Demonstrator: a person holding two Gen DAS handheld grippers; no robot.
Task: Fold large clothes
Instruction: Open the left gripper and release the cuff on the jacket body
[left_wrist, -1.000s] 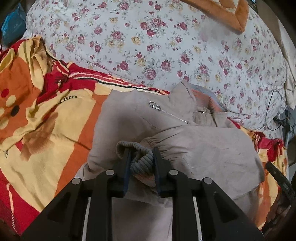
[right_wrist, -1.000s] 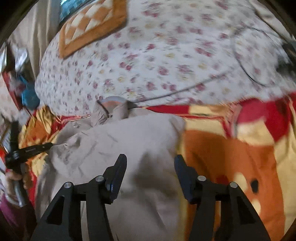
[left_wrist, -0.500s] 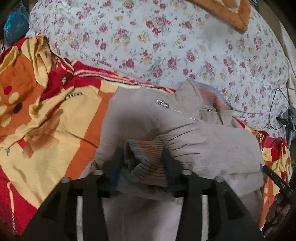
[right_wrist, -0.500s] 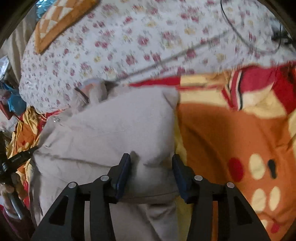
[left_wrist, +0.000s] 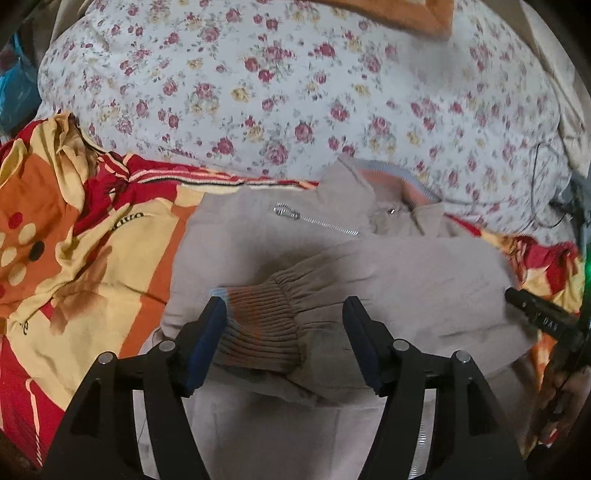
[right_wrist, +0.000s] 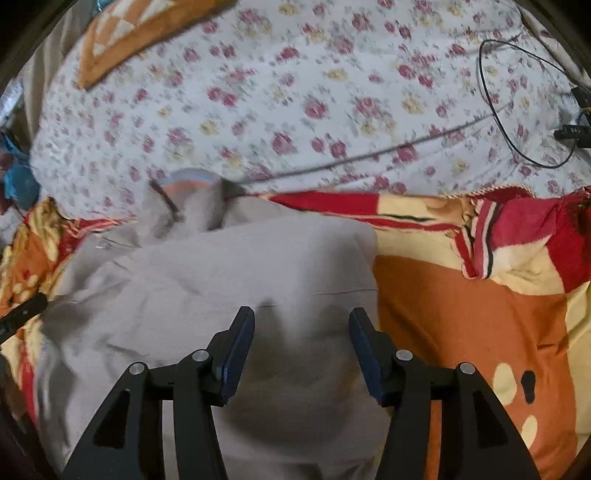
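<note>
The bed (left_wrist: 332, 92) is covered by a floral sheet — over its near part an orange-red blanket (left_wrist: 74, 240) is spread, and a grey jacket (left_wrist: 406, 277) is laid on that.

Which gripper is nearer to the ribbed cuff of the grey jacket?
Left. The left gripper is open with the ribbed cuff lying between its fingers. The right gripper is open over the jacket's plain body; no cuff shows there.

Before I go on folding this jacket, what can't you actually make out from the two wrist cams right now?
- Jacket hem: left wrist view, cut off by the bottom edge and gripper frame.
- Jacket's far side under the folded sleeve: hidden, both views.
- Collar: right wrist view, motion-blurred.
- Printing on the blanket: too small.
</note>
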